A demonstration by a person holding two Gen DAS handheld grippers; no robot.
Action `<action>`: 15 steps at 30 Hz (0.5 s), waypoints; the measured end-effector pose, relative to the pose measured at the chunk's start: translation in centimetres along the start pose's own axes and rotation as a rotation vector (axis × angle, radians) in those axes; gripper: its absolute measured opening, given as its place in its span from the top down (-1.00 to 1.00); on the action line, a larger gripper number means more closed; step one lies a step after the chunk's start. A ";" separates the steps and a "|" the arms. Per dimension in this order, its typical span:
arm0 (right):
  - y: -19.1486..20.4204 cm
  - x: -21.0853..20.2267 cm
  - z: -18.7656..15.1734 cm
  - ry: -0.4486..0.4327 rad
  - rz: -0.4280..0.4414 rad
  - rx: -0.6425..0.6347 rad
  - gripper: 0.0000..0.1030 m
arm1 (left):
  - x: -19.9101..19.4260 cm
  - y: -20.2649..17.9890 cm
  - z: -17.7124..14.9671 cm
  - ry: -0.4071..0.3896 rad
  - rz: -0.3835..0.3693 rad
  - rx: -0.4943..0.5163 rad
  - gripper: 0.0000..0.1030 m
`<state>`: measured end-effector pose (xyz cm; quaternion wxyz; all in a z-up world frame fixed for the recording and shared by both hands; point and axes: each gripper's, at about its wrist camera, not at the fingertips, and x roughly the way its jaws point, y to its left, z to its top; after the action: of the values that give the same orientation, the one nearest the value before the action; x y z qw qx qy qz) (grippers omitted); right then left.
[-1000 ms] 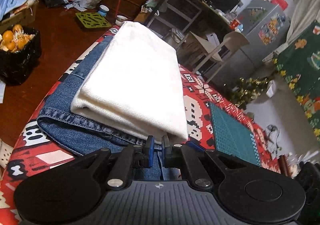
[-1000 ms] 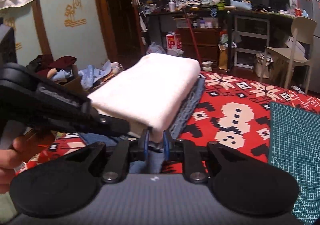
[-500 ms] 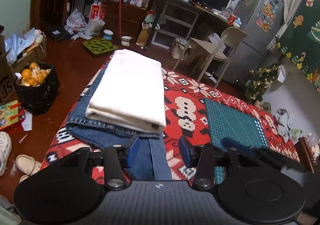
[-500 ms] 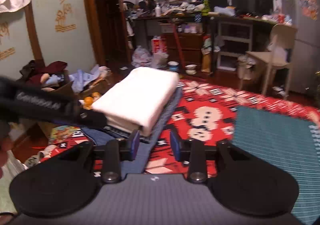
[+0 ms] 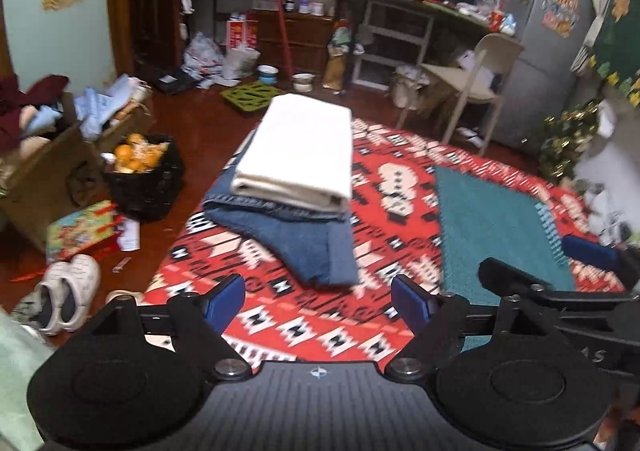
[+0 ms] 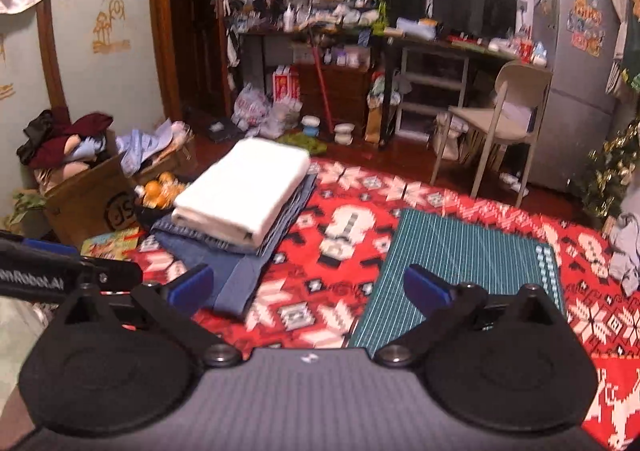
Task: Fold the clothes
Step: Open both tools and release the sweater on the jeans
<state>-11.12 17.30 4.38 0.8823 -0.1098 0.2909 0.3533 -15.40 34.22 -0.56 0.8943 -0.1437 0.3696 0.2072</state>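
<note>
Ahead of my left gripper [image 5: 318, 301]: white garment [image 5: 298, 155], soft matt knit cloth, folded thick. Under it, jeans [image 5: 296, 235], blue denim, coarse matt weave with stitched seams. Beneath both, patterned cloth [image 5: 360, 315], red, white and black woven fabric, matt. To the right of my right gripper [image 6: 308, 287]: cutting mat [image 6: 464, 251], green, smooth, faintly sheened, printed with a fine grid. My fingers [image 5: 224, 301] carry blue pads on matt black plastic links with bright metal pivots. Far left, cardboard box [image 6: 88, 203], dull brown. Beyond, floor [image 5: 208, 123], glossy dark red-brown wood.
</note>
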 end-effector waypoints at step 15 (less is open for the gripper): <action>-0.2 0.2 -3.8 0.080 -0.064 0.077 -0.99 | 1.4 0.4 -3.6 -0.023 0.140 0.002 -0.56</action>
<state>-12.47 15.74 1.16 0.8845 -0.0990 0.3357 0.3086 -16.87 33.41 -4.04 0.8820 -0.1140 0.3687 0.2704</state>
